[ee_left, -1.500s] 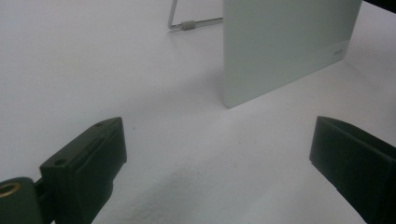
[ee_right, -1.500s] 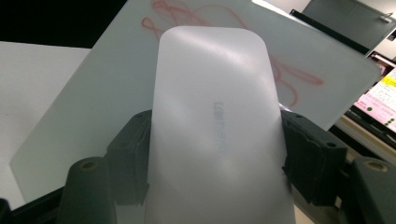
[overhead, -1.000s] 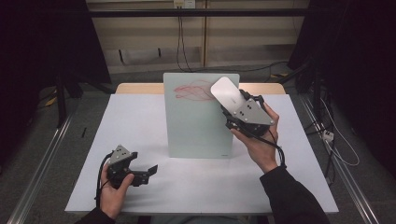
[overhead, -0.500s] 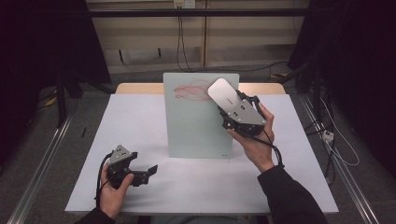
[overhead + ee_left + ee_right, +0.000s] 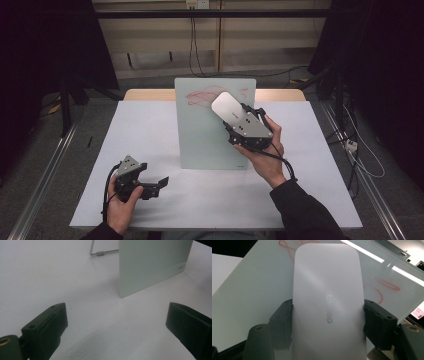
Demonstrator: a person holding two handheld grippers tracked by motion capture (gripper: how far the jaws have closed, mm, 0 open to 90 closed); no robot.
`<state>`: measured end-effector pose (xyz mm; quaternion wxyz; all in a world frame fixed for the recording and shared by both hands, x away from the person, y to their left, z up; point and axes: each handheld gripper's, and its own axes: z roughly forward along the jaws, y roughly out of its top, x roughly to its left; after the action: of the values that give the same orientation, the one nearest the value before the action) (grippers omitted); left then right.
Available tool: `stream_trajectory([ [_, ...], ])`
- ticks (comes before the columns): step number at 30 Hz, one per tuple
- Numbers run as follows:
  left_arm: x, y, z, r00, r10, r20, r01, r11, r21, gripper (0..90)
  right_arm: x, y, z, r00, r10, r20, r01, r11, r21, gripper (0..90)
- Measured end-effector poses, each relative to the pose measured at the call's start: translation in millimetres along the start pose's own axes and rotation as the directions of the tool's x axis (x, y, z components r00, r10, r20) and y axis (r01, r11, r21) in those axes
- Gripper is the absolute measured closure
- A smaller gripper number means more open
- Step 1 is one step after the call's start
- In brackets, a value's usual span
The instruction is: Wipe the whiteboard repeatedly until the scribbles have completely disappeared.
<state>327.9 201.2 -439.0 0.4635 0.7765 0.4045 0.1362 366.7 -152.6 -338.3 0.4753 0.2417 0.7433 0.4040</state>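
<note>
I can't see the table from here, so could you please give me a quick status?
Right gripper shut on white eraser, at the red-marked glass board. Left gripper open, idle on the table. Nothing in the way.

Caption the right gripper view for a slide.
Right gripper clamps a white eraser against the tilted glass board marked with red scribbles.

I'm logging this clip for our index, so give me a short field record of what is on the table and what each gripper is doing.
surface: white table
board: glass board, propped upright, red scribbles near the top
held thing: white eraser, against the board's upper part
right gripper: shut on the white eraser
left gripper: open, nothing between its jaws, low over the table
</note>
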Motion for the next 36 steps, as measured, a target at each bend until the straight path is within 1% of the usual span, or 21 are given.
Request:
stream_trajectory([
  [2,0.1,0.0,-0.3,1.0,0.001,-0.001,-0.001,1.0,-0.001,3.8,-0.9,0.0,-0.4,1.0,-0.007,0.004,0.007,1.0,0.003,31.3],
  [4,0.1,0.0,-0.5,1.0,0.002,0.0,-0.002,1.0,-0.001,3.8,-3.4,0.3,-1.4,0.9999,-0.003,0.015,0.003,1.0,0.002,31.3],
  [7,0.0,0.0,-0.4,1.0,0.002,0.0,-0.002,1.0,-0.001,3.8,-9.6,0.1,-3.5,0.9993,0.015,0.033,-0.015,1.0,-0.003,31.3],
  [13,-1.2,0.4,-0.8,1.0,0.001,0.002,-0.001,1.0,-0.001,3.8,-19.6,-0.8,-6.9,0.9983,0.026,0.052,-0.025,1.0,-0.005,31.3],
  [14,-1.3,0.5,-0.6,1.0,0.002,0.005,-0.002,1.0,0.001,3.8,-20.3,-1.0,-7.2,0.9978,0.04,0.053,-0.04,0.999,-0.006,31.2],
  [16,-1.1,0.4,-0.3,1.0,0.007,0.005,-0.007,1.0,0.004,3.8,-21.9,-0.9,-8.1,0.9973,0.038,0.063,-0.038,0.999,-0.006,31.3],
  [19,-0.6,0.1,-0.7,1.0,-0.002,0.0,0.002,1.0,-0.004,3.8,-26.3,-0.1,-9.6,0.9966,0.042,0.071,-0.042,0.999,-0.002,31.3],
  [21,-0.6,0.1,-0.9,1.0,-0.005,0.002,0.005,1.0,-0.006,3.8,-30.0,0.9,-10.8,0.9952,0.053,0.082,-0.053,0.999,-0.005,31.2],
  [25,-1.2,0.4,-0.8,1.0,0.001,0.004,-0.001,1.0,0.0,3.8,-36.0,0.8,-12.2,0.993,0.06,0.102,-0.059,0.998,-0.008,31.2],
  [27,-1.2,0.3,-1.0,1.0,0.0,0.003,0.0,1.0,-0.001,3.8,-35.3,0.5,-12.0,0.9928,0.06,0.104,-0.059,0.998,-0.005,31.2],
  [30,-1.1,0.3,-0.9,1.0,0.0,0.003,0.0,1.0,-0.001,3.8,-32.0,-0.1,-10.7,0.9944,0.058,0.089,-0.058,0.998,-0.001,31.2],
  [36,-1.1,0.3,-0.2,1.0,0.0,0.005,0.0,1.0,0.002,3.8,-14.9,-3.4,-6.7,0.9983,0.049,0.03,-0.05,0.999,0.012,31.3],
])
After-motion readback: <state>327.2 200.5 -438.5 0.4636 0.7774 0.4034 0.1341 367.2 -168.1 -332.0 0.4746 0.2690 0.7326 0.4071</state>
